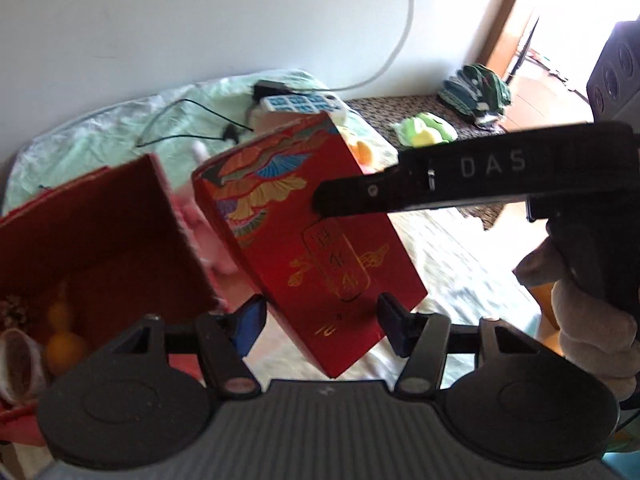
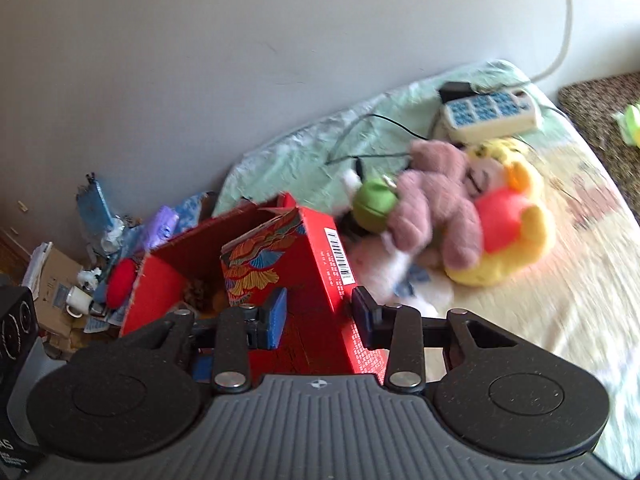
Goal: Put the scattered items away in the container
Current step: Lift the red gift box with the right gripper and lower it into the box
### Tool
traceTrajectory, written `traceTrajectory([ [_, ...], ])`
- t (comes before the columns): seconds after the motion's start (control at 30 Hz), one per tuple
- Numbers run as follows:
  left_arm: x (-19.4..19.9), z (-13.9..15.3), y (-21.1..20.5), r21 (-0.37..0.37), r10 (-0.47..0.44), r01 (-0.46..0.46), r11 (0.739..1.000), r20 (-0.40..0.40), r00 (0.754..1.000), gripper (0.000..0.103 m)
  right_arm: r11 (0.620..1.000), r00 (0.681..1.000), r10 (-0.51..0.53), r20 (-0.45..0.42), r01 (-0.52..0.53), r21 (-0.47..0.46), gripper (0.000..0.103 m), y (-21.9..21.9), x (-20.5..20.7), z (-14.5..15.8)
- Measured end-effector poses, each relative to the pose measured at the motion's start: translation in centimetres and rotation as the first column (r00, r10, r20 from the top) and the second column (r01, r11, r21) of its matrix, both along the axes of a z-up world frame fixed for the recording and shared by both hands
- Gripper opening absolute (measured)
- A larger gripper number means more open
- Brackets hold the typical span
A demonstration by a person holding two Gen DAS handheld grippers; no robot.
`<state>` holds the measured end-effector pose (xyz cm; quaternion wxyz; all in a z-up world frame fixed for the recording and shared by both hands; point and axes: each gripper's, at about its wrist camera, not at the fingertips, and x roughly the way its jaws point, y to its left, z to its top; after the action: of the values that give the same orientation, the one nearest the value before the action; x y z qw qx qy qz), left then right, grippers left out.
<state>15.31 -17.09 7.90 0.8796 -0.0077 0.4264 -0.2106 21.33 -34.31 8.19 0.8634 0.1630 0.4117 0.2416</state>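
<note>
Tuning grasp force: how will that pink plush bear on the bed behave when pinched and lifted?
The pink plush bear looks soft and fuzzy, so it will probably squash under the fingers rather than slip. Its limbs likely flop. It lies tangled against the yellow plush and may drag it along.

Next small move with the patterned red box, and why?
Probably shift the patterned red box left over the open red container, then lower it in. The right gripper seems clamped on the box, which is tilted just beside the container. The left gripper is open.
</note>
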Motion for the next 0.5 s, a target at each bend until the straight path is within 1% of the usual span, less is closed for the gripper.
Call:
traceTrajectory([
  [0.13,1.3,0.3,4.2,0.003,0.074,-0.074,0.997,-0.001,0.997,0.059,0.998,0.998,0.056,0.03,-0.056,-0.002,0.039,4.3,1.8,0.1],
  [0.23,2.4,0.2,7.4,0.002,0.118,-0.118,0.993,-0.008,0.993,0.06,0.996,0.996,0.087,0.012,-0.087,0.004,0.039,7.5,3.3,-0.4],
  [0.3,3.5,0.1,9.2,-0.005,0.138,-0.138,0.99,-0.016,0.99,0.06,0.995,0.995,0.101,0.006,-0.101,-0.007,0.039,9.5,4.3,-0.8],
  [0.4,5.4,-0.7,11.5,0.006,0.156,-0.156,0.988,-0.048,0.987,0.059,0.994,0.994,0.109,-0.02,-0.109,-0.016,0.039,11.8,5.6,-1.5],
  [0.5,7.2,-2.5,13.0,-0.007,0.155,-0.156,0.988,-0.114,0.981,0.059,0.991,0.991,0.116,-0.069,-0.12,-0.061,0.038,13.9,6.7,-2.5],
])
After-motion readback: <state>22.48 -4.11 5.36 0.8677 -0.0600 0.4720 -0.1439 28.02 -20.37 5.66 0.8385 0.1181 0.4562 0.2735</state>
